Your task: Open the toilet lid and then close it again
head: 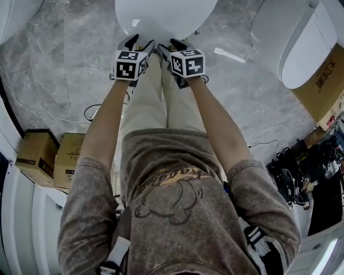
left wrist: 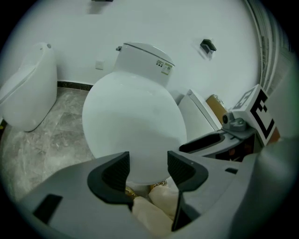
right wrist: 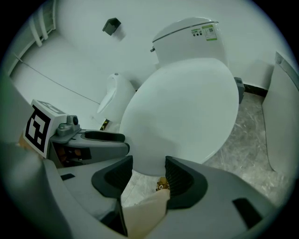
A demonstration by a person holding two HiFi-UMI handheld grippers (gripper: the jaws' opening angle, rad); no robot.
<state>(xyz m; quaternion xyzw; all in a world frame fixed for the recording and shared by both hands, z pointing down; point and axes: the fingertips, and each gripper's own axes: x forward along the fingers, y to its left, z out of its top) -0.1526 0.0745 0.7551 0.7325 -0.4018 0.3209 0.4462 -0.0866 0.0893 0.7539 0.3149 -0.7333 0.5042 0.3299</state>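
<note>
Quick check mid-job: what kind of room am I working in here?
Probably a sanitaryware showroom or storeroom, not a home bathroom: the closed toilet has another toilet close beside it, and cardboard boxes and loose cables lie on the marble-look floor.

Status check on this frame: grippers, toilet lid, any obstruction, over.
Left gripper open, right gripper open, both near the lid's front edge. Toilet lid down, closed. Nothing on it.

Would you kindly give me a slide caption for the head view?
Closed toilet lid with the left tongs and right tongs, jaws apart, poised by its front edge.
</note>
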